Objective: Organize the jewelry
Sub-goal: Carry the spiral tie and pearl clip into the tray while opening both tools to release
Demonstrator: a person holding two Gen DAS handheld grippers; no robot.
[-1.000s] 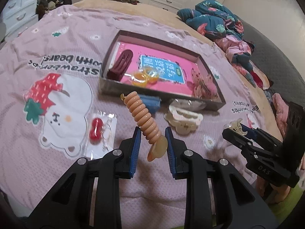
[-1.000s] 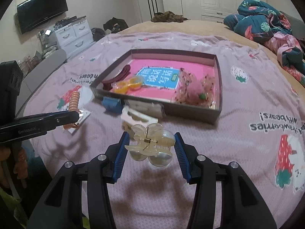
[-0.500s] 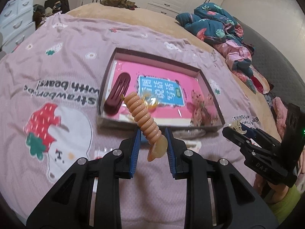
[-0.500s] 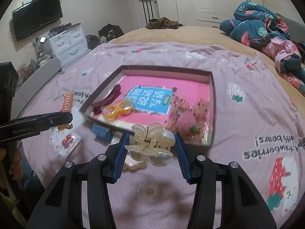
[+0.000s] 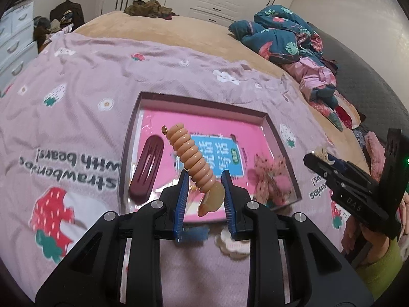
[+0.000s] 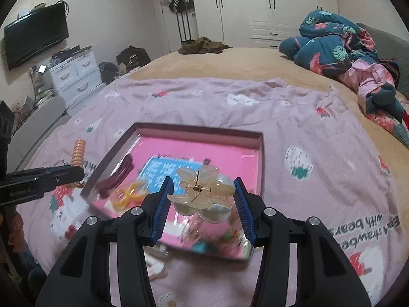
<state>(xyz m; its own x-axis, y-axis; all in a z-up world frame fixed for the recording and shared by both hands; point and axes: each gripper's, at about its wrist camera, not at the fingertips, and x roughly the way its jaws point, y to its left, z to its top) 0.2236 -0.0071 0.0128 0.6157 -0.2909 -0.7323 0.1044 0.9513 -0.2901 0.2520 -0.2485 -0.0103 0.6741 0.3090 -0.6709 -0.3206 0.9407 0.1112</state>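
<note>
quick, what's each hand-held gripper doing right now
Left hand-held gripper: closed on the peach spiral hair tie.
Right hand-held gripper: closed on the cream pearl claw clip.

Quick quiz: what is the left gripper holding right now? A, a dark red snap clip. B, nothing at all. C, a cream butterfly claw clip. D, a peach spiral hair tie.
D: in the left wrist view the left gripper is closed on the peach spiral hair tie, held above the pink tray; the dark red snap clip lies in the tray.
</note>
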